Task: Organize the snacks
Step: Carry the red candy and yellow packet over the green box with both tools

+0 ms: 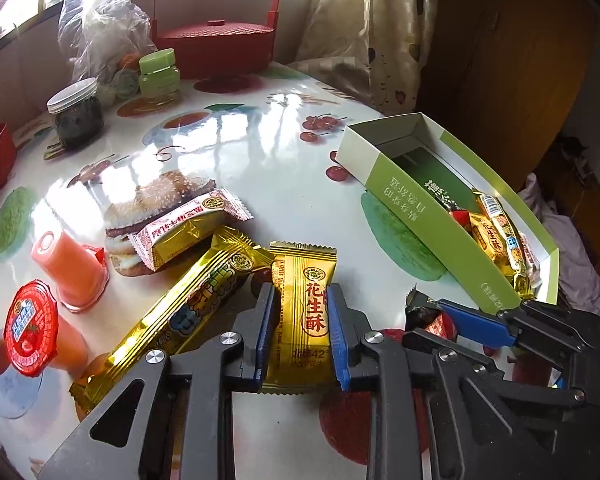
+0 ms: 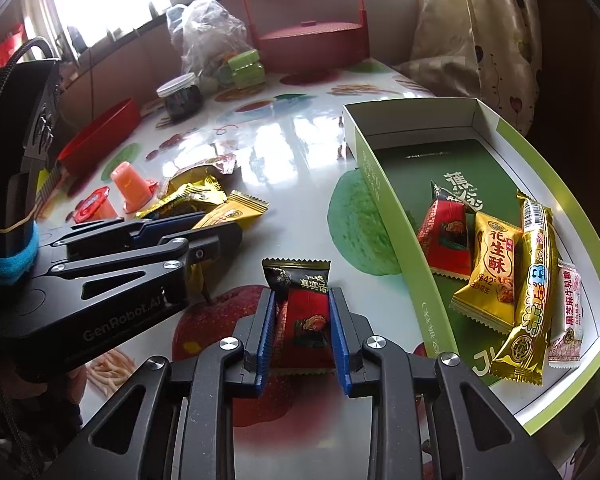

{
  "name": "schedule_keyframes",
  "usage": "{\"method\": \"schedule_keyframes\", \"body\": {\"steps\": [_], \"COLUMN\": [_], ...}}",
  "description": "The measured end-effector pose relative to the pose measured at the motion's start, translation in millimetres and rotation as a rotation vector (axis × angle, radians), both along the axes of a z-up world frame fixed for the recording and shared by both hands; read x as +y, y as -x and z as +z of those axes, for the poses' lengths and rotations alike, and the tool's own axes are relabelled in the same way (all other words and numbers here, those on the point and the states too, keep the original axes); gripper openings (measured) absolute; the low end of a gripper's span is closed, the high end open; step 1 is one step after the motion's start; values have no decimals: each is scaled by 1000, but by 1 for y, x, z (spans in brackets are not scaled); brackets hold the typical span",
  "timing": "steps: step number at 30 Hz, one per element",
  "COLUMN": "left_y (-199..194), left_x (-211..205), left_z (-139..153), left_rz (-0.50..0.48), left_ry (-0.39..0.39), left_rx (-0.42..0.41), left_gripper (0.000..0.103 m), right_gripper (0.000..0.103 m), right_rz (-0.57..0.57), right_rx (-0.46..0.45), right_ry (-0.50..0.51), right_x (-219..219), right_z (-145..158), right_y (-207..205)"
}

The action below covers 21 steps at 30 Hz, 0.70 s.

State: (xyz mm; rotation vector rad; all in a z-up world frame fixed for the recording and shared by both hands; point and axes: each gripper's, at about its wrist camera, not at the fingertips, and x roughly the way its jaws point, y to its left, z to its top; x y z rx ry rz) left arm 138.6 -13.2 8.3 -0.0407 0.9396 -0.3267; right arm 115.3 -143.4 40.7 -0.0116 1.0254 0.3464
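My left gripper (image 1: 300, 300) is shut on a gold peanut-crisp packet (image 1: 303, 316) at the table. Beside it lie a long gold bar (image 1: 180, 312), a pink-and-gold candy packet (image 1: 188, 232) and two jelly cups (image 1: 70, 272). My right gripper (image 2: 302, 304) is shut on a red-and-black snack packet (image 2: 302, 312) just left of the green-and-white box (image 2: 384, 208). The box holds a red packet (image 2: 446, 240), a gold packet (image 2: 494, 268), a long gold bar (image 2: 534, 292) and a pink candy (image 2: 570, 312). The right gripper also shows in the left wrist view (image 1: 432, 312).
A red lidded basket (image 1: 220, 40) with a handle, a plastic bag (image 1: 100, 28), a green-lidded jar (image 1: 160, 76) and a dark jar (image 1: 78, 114) stand at the table's far side. A red tray (image 2: 100, 136) sits at the left edge. A curtain (image 2: 480, 32) hangs behind the box.
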Motion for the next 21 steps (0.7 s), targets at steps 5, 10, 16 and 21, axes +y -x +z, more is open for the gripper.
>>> {"method": "schedule_keyframes", "body": {"steps": [5, 10, 16, 21], "left_y": [5, 10, 18, 23], "left_x": [1, 0, 0, 1], "left_z": [2, 9, 20, 23], "left_rz": [5, 3, 2, 7], "left_ry": [15, 23, 36, 41], "left_rx": [-8, -21, -46, -55], "left_gripper": [26, 26, 26, 26], "right_gripper": [25, 25, 22, 21], "right_rz": [-4, -9, -7, -8], "right_rx": [1, 2, -25, -29], "right_ry": [0, -1, -9, -14], "right_x": [0, 0, -1, -1], "right_z": [1, 3, 11, 12], "right_y": [0, 2, 7, 9]}}
